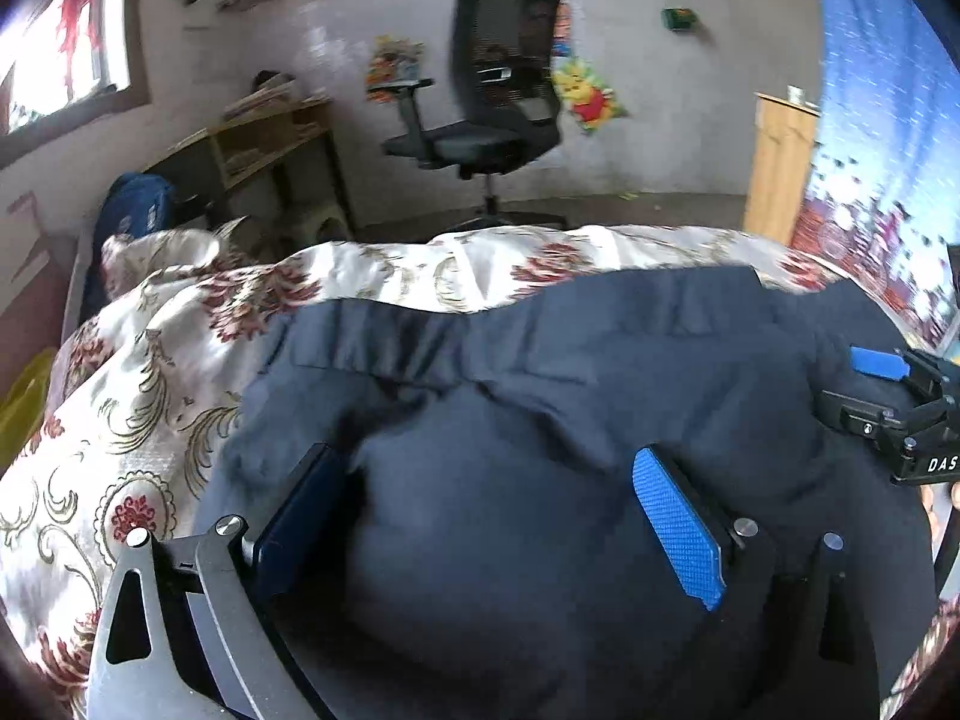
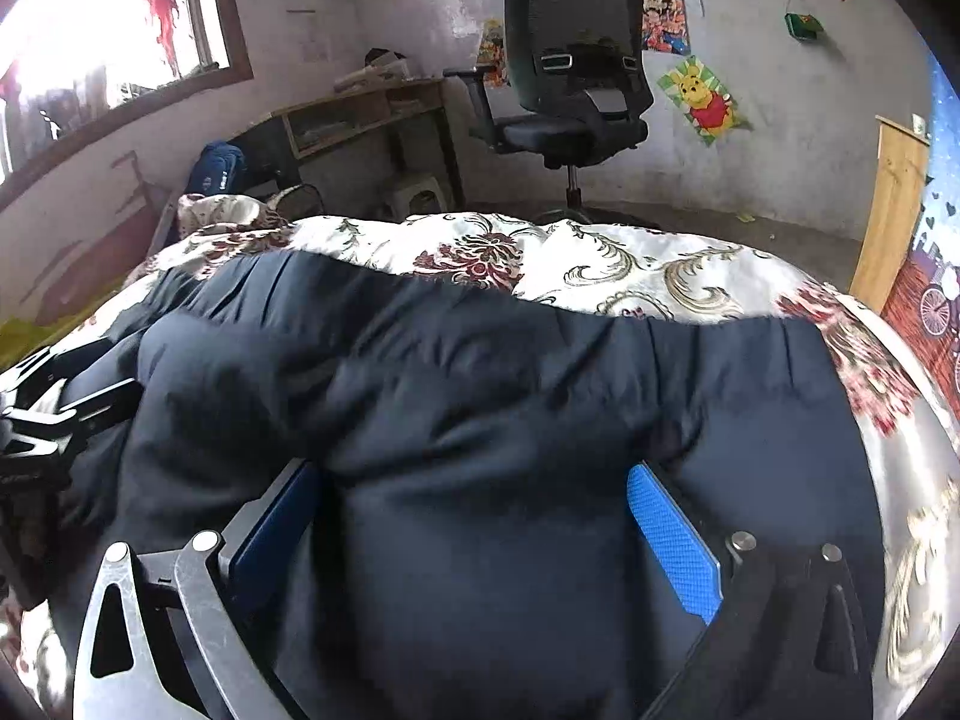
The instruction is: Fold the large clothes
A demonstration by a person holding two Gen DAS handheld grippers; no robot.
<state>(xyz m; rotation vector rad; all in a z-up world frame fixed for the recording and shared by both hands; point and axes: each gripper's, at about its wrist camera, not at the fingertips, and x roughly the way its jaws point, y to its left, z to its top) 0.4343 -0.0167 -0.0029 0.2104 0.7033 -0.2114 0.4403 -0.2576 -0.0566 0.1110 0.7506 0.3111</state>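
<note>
Garment (image 1: 540, 420) — plain dark navy, no print. Bedspread (image 1: 150, 396) — cream ground, dark red flower heads, olive-gold scrolls. Left gripper (image 1: 489, 516) and right gripper (image 2: 474, 531) — bright blue textured pads on black and grey metal. Office chair (image 2: 570, 60) — black mesh. Poster (image 2: 705, 99) — yellow bear in red on green. Cabinet (image 2: 888, 210) — pale wood.

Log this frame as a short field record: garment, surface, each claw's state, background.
garment: dark navy garment spread flat across the bed, elastic hem toward the far edge
surface: floral bedspread
left claw: open, fingers straddling a fabric bulge
right claw: open, fabric bunched between the fingers
background: office chair, wooden desk, window
</note>
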